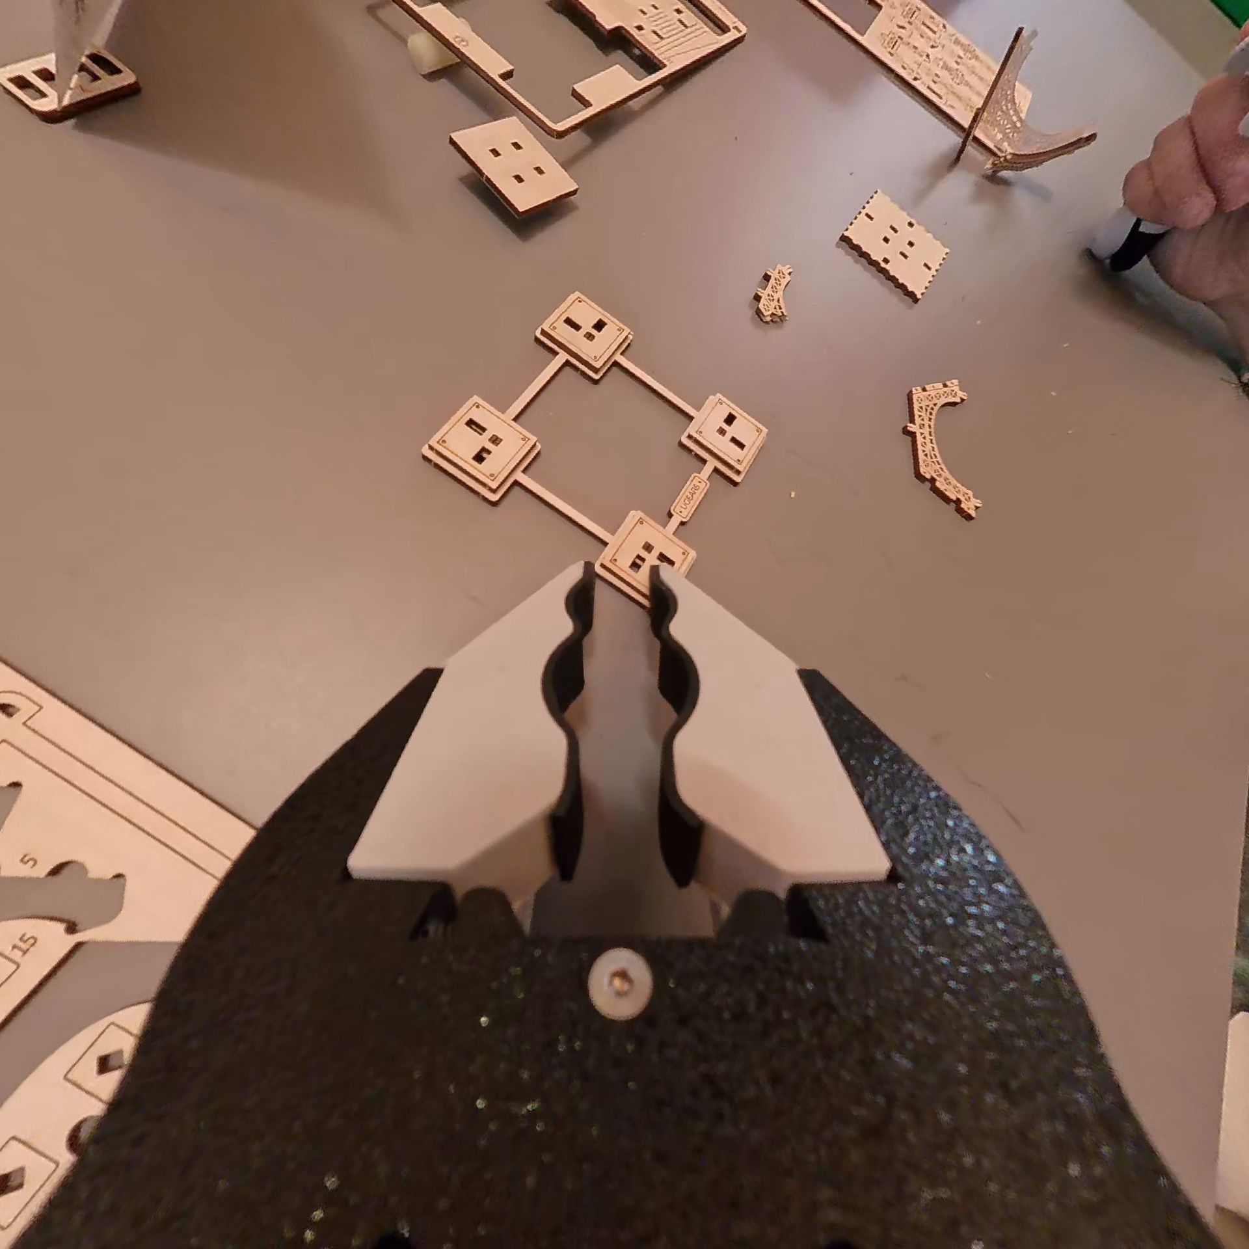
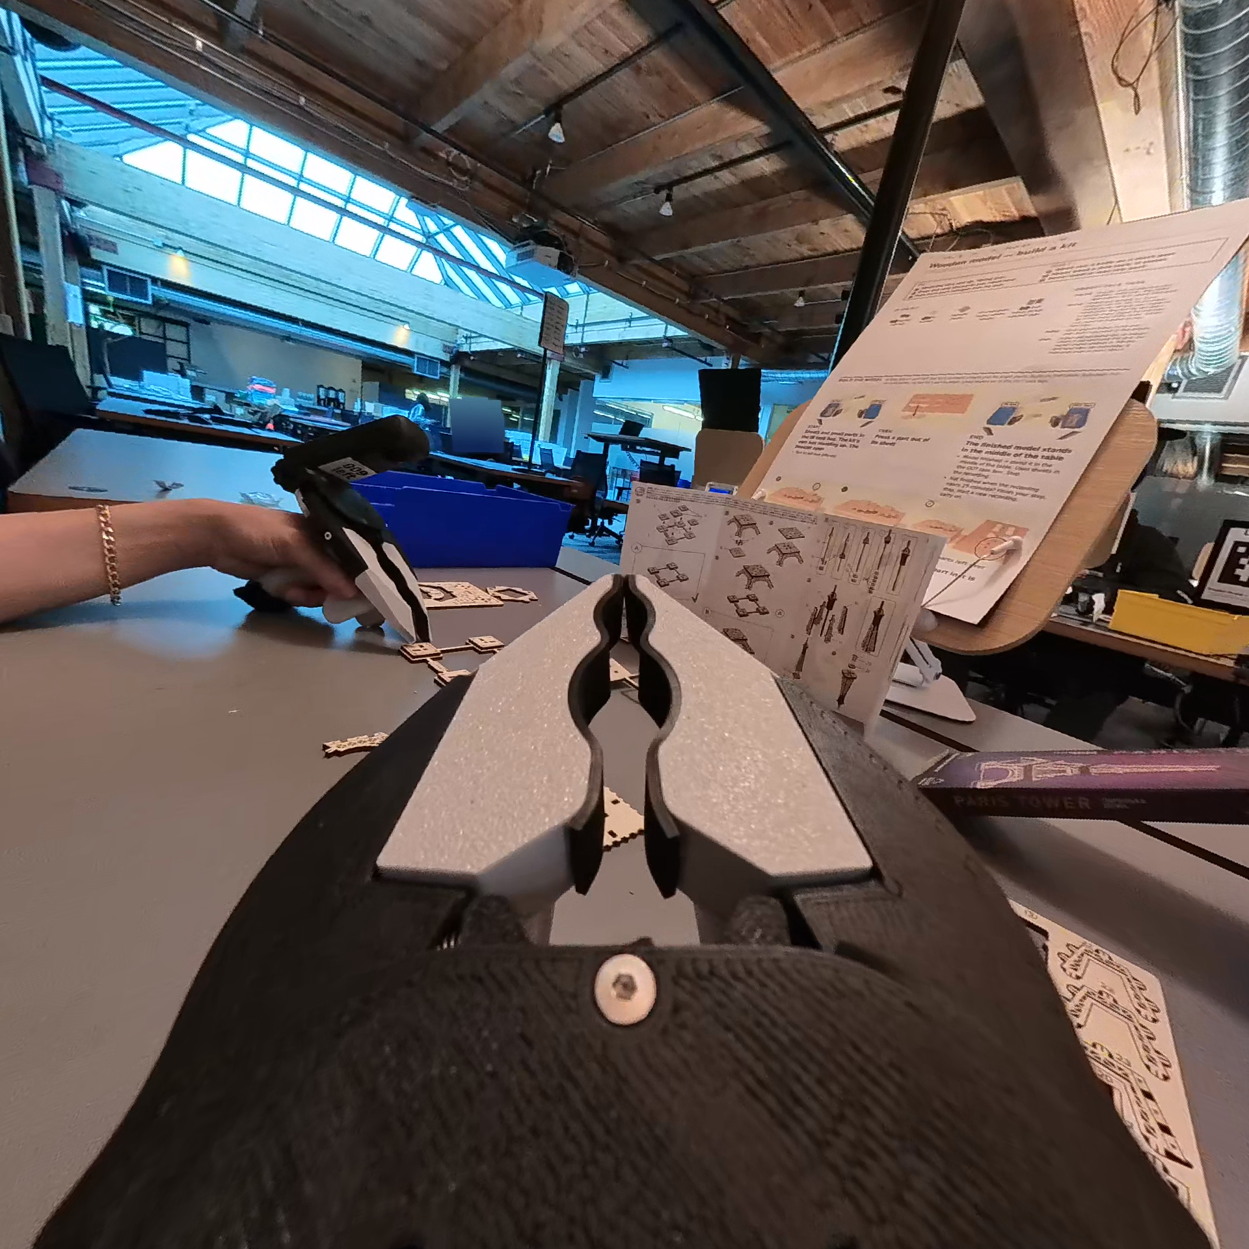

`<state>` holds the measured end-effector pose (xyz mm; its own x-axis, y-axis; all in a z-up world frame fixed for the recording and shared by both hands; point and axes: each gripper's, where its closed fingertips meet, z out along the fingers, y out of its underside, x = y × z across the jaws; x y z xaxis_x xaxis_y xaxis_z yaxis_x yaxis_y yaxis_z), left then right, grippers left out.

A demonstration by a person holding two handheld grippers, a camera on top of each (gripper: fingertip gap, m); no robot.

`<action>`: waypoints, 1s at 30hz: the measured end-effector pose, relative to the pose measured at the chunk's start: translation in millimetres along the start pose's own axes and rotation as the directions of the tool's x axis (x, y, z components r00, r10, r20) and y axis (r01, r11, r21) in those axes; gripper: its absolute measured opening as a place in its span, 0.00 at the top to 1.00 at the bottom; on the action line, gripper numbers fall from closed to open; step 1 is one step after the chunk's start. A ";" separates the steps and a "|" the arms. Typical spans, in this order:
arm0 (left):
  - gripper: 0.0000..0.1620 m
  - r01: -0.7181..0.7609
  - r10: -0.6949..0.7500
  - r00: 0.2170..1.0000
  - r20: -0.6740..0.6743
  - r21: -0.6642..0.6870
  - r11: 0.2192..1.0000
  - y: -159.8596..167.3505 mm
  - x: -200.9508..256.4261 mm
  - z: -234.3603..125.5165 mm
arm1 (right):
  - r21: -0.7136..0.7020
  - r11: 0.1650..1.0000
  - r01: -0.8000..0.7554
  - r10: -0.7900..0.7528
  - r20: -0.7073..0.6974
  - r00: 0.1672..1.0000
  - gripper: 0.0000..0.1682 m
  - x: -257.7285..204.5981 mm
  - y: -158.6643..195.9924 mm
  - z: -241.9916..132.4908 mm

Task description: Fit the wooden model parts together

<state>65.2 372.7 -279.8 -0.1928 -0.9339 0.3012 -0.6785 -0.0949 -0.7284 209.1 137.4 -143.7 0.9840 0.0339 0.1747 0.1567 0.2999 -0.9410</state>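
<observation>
A flat wooden base frame, four square slotted pads joined by thin strips, lies on the grey table (image 1: 270, 405). My left gripper (image 1: 622, 574) points down at its nearest pad (image 1: 645, 549). Its fingers stand a little apart with only table and the pad's corner between them, and its right fingertip (image 1: 659, 581) overlaps the pad's edge. The right wrist view shows this gripper (image 2: 415, 632) with its tips on the end pad of the frame (image 2: 422, 650). My right gripper (image 2: 623, 595) is shut above the table, and I see nothing between its pads.
Loose parts lie beyond the frame: a curved lattice arch (image 1: 939, 449), a small arch (image 1: 774, 295), a toothed slotted plate (image 1: 892, 243), a square plate (image 1: 513, 165) and part sheets (image 1: 608, 61). An instruction leaflet (image 2: 777, 595), a blue bin (image 2: 459, 520) and a purple box (image 2: 1095, 784) stand around. One gripper's finger ends stand about 30 cm off the other's. To the small arch (image 1: 774, 295): left tips about 15 cm, right tips about 20 cm.
</observation>
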 end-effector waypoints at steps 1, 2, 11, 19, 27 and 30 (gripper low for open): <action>0.92 0.001 -0.001 1.000 0.001 0.000 1.000 0.0 -0.1 0.1 | -0.001 1.000 0.000 0.000 0.001 1.000 1.00 0.0 0.1 0.1; 0.92 0.001 -0.001 1.000 0.002 0.000 1.000 0.0 -0.4 0.1 | -0.005 1.000 0.000 0.000 0.001 1.000 1.00 -0.2 0.6 0.5; 0.95 0.009 -0.009 1.000 0.009 0.000 1.000 0.1 -1.9 0.1 | 0.002 1.000 -0.004 0.004 -0.010 1.000 1.00 1.9 -0.3 -0.3; 0.95 0.011 -0.011 1.000 0.007 -0.001 1.000 0.2 -1.7 0.1 | 0.029 0.999 -0.029 0.030 -0.036 0.999 1.00 8.0 -3.4 -3.4; 0.95 0.014 -0.014 1.000 0.005 0.000 1.000 0.2 -1.8 0.0 | 0.118 0.983 0.144 -0.118 -0.206 0.971 0.98 24.3 -27.1 -18.0; 0.95 0.016 -0.016 1.000 0.004 0.000 1.000 0.2 -1.9 0.0 | 0.172 0.966 0.195 -0.111 -0.405 0.908 1.00 60.4 -45.4 -50.4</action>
<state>65.4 374.4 -280.5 -0.1790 -0.9337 0.3101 -0.6814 -0.1097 -0.7236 265.7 77.7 -105.0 0.9098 -0.3885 0.1460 0.3289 0.4604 -0.8246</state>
